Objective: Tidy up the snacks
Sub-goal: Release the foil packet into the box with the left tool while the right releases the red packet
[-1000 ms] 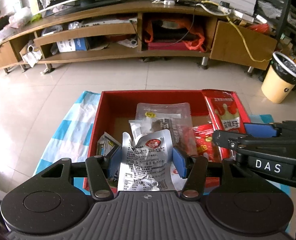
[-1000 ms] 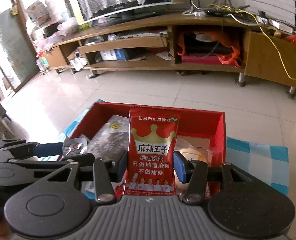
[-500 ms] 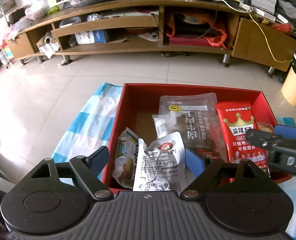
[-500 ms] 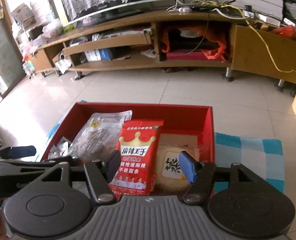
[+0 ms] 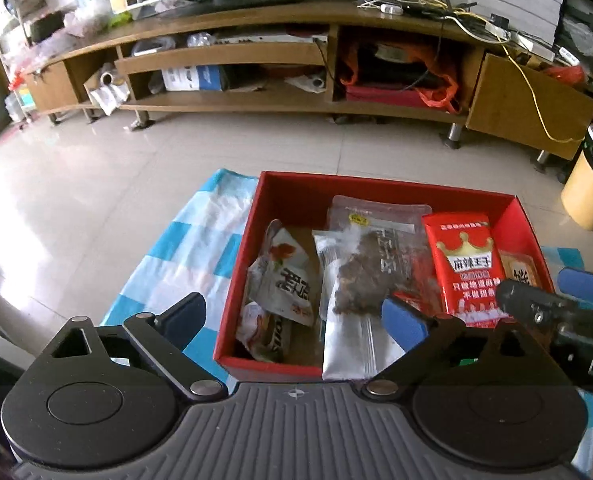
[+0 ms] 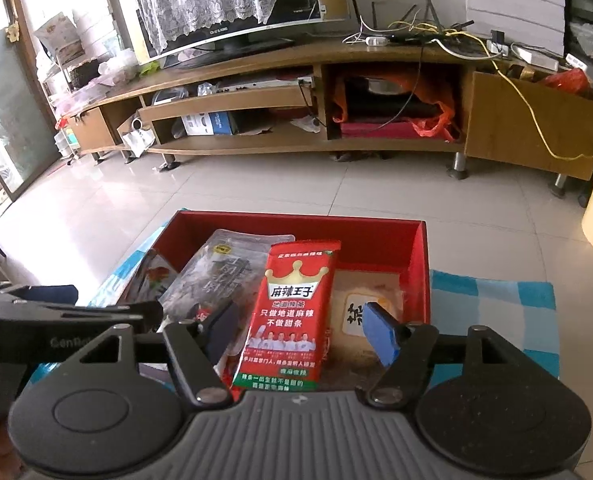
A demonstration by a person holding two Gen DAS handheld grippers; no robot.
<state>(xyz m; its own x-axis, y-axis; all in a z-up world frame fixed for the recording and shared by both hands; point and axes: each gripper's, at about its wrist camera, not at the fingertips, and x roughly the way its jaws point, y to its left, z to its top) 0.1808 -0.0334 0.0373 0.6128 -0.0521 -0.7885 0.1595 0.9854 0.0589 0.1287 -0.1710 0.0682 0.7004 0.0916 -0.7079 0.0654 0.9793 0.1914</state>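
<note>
A red box (image 5: 236,280) (image 6: 296,228) on a blue checked cloth (image 5: 200,248) holds several snack packets. My left gripper (image 5: 292,316) hovers over its near edge with jaws opening wide and nothing pressed between them. A white and silver packet (image 5: 284,280) lies loose at the box's left, beside a clear packet of brown pieces (image 5: 356,280). My right gripper (image 6: 300,330) is also opening. The red crown packet (image 6: 292,312) (image 5: 466,268) rests in the box between its fingers, with both pads (image 6: 380,332) clear of it. A beige packet (image 6: 352,312) lies to its right.
Each gripper shows at the edge of the other's view: the right gripper (image 5: 556,304) and the left gripper (image 6: 56,312). Beyond the box are tiled floor, a long wooden TV stand (image 5: 296,60) and a yellow bin (image 5: 588,184) at the far right.
Both grippers have opened. The left let go of the silver packet, which dropped into the box's left side. The right let go of the red packet, which tipped back into the box.
</note>
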